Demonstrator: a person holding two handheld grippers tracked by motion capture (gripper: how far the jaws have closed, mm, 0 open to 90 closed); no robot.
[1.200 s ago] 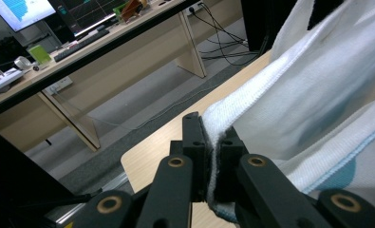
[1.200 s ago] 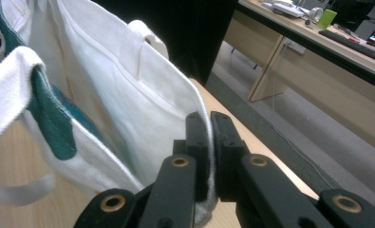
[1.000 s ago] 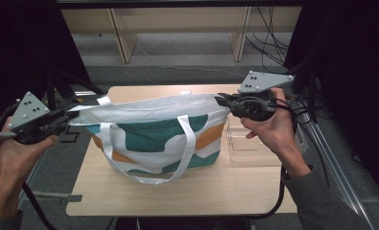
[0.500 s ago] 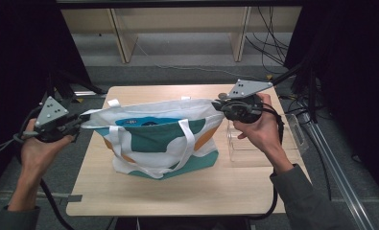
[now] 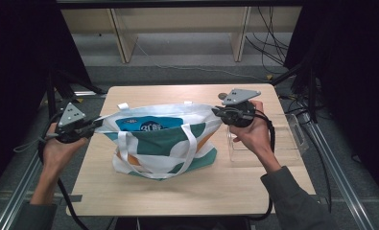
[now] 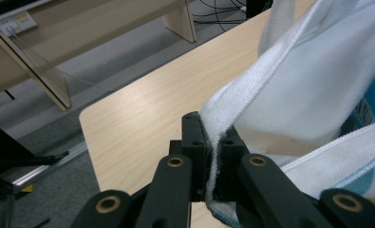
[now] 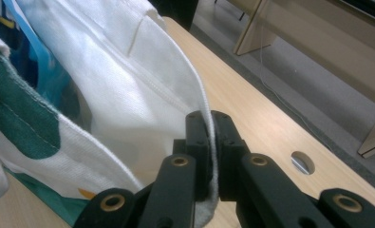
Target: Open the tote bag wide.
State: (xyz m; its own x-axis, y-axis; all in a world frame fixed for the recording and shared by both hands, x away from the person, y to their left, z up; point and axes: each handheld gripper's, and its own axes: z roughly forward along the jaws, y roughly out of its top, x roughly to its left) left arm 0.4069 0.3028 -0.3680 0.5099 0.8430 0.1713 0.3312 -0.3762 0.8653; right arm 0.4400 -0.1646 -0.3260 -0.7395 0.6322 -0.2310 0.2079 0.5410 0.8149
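Each hand-held gripper, left [image 5: 97, 125] and right [image 5: 216, 111], stays clamped on the tote bag's [image 5: 160, 141] rim, both lower than before, bag sagging onto the worktop [image 5: 196, 187].

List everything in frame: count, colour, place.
tote bag: 1, white with green and orange patches, middle of table, top rim held at both ends
packet: 1, blue, inside the bag
clear box: 1, see-through, right edge of table
table: 1, light wood, centre
shelf unit: 1, pale wood, on the floor beyond the table
cables: several, black, on the floor at the far right
left gripper: 1, black, shut on the bag's left rim
right gripper: 1, black, shut on the bag's right rim
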